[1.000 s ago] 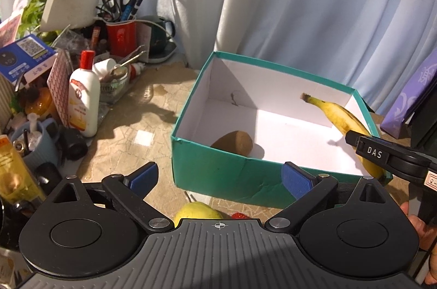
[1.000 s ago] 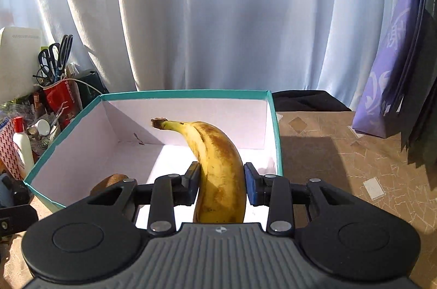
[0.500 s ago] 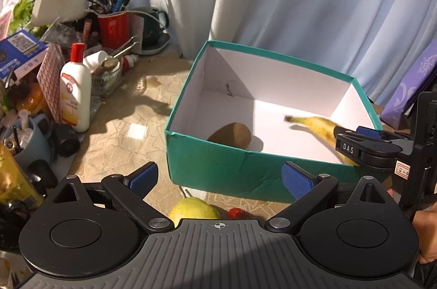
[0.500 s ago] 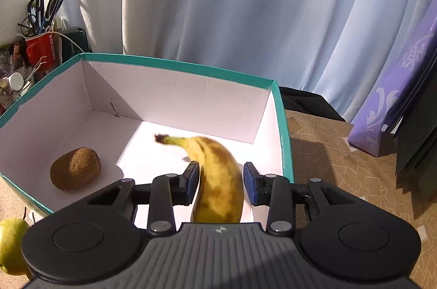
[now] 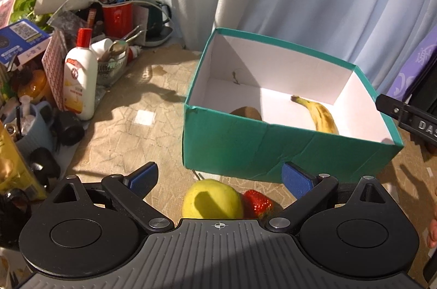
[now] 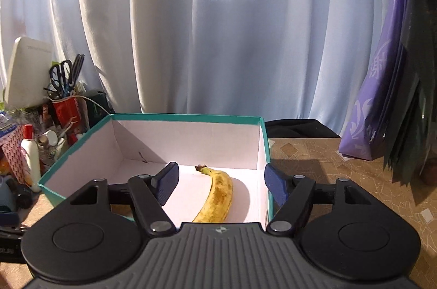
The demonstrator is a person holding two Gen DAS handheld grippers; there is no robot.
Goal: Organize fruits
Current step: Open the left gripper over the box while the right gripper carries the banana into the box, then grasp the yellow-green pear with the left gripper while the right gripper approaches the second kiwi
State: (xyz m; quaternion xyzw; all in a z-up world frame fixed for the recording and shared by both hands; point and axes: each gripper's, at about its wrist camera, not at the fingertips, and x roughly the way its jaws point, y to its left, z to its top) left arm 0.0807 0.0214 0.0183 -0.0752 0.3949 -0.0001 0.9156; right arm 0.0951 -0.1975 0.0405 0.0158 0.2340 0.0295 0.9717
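Observation:
A teal box (image 5: 273, 149) (image 6: 73, 149) with a white inside stands on the table. In it lie a spotted banana (image 6: 218, 196) (image 5: 319, 117) and a brown kiwi (image 5: 247, 112), the kiwi half hidden by the front wall. My right gripper (image 6: 221, 179) hangs over the box's near right corner, its jaws opening, the banana lying free below them. My left gripper (image 5: 218, 177) stands open above a yellow-green apple (image 5: 211, 203) and a red strawberry (image 5: 256, 203) on the table in front of the box.
Clutter crowds the left: a white lotion bottle (image 5: 80, 87), a red pen cup with scissors (image 5: 117, 18), a glass bowl (image 5: 112, 66), mugs, a blue carton. A purple bag (image 6: 379, 103) leans at the right. White curtain behind.
The right gripper lowered the banana into the box, let go of it and drew back with spread jaws. The left gripper sank slightly, so the apple and strawberry show more.

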